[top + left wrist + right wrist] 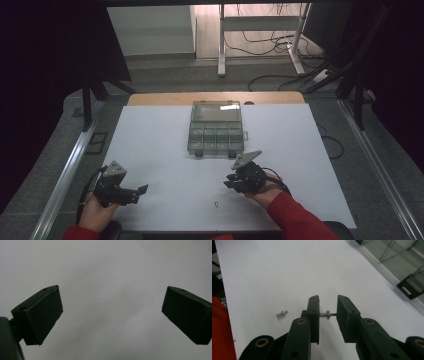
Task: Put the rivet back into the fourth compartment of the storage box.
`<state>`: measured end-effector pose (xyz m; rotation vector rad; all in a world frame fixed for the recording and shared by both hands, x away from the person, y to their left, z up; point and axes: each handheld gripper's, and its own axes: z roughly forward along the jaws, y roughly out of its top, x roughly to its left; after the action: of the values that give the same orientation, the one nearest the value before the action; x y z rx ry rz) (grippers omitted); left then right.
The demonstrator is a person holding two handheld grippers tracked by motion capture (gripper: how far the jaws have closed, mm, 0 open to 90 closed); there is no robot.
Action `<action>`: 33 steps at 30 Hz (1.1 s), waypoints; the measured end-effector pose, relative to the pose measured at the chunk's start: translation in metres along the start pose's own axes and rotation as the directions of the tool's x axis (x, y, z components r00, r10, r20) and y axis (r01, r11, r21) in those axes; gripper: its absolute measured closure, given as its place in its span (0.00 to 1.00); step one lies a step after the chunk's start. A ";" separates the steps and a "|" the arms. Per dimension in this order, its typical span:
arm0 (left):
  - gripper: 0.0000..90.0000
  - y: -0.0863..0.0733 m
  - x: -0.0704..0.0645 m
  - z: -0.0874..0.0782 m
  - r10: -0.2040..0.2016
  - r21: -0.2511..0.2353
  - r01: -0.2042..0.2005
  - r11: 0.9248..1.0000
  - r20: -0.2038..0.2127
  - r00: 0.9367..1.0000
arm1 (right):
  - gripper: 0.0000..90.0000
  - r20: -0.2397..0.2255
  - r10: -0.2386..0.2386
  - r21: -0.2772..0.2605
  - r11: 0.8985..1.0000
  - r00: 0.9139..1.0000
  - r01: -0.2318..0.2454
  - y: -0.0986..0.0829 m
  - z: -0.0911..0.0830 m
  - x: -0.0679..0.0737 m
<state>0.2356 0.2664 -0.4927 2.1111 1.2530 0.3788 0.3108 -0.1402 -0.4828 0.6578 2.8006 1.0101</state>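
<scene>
The right gripper (pixel 328 315) grips one small metal pin (pixel 326 314), its twin (pixel 281 313) waits at nine o'clock, the compartment box (pixel 216 128) is shut, and the left gripper (pixel 112 312) gapes empty.

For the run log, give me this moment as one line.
right claw: shut on pin | left claw: open, holding nothing | second pin: on table | box: shut

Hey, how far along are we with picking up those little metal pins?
One small silver metal pin is clamped between the right gripper jaws, above the white table. A second silver pin lies loose on the table. The clear plastic compartment box sits with its lid closed. The left gripper is open and empty.
</scene>
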 end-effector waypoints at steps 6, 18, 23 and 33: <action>0.04 0.000 0.000 0.000 0.000 0.001 0.000 1.000 0.001 1.000 | 0.80 0.020 0.030 -0.008 1.000 0.999 -0.030 0.000 -0.005 -0.007; 0.04 0.000 0.000 0.000 -0.001 0.001 0.001 1.000 0.000 1.000 | 0.81 0.054 0.055 -0.033 0.998 0.997 -0.053 0.000 -0.011 -0.019; 0.04 0.000 0.000 0.000 -0.002 0.001 0.002 1.000 0.001 1.000 | 0.80 0.071 0.079 -0.058 0.995 0.994 -0.075 0.002 -0.014 -0.027; 0.04 0.000 0.000 0.000 -0.004 0.002 0.004 1.000 0.000 1.000 | 0.80 0.095 0.122 -0.089 0.990 0.988 -0.114 0.008 -0.018 -0.045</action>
<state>0.2362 0.2664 -0.4929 2.1098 1.2581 0.3758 0.3496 -0.1647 -0.4664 0.8476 2.6447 1.0756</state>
